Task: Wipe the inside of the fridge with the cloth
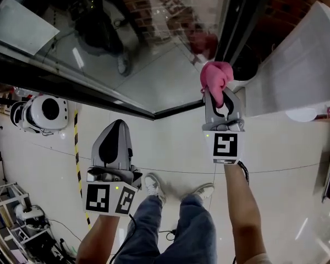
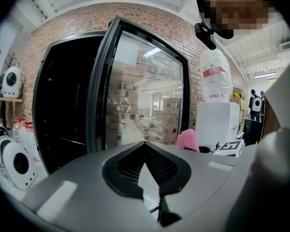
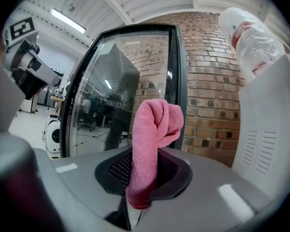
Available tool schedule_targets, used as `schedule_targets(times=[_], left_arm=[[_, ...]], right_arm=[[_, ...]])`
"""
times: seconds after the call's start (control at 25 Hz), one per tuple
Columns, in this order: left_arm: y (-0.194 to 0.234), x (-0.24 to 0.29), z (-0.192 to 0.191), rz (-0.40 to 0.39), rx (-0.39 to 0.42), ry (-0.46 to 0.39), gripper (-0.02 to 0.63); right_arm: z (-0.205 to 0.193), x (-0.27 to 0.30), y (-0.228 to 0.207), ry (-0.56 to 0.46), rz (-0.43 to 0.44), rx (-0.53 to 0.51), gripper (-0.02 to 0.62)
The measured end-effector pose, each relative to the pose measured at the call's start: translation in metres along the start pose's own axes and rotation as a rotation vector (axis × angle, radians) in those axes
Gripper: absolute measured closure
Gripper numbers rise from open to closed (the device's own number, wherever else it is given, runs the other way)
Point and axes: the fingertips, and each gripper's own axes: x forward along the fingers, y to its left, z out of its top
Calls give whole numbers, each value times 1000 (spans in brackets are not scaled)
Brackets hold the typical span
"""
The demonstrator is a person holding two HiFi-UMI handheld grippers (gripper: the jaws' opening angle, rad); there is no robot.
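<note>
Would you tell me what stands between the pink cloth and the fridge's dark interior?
The open glass door, in the left gripper view: interior, door, then cloth.

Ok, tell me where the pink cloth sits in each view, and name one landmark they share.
Head view: the pink cloth is upper right of centre, clamped in the right tongs.
Left gripper view: cloth small, right of centre, mid-height.
Right gripper view: cloth dead centre, upright between the jaws.
Shared landmark: the glass fridge door, in all three.
</note>
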Motion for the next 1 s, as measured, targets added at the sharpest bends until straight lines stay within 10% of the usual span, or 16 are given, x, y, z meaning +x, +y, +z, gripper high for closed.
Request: schedule_targets(times=[0.44, 1.0], left_arm=[[20, -6, -3, 38, 50, -77, 594], [63, 4, -59, 30, 66, -172, 594]], right_arm=[[88, -29, 104, -204, 101, 210, 535], [22, 2, 248, -166, 341, 87, 534]])
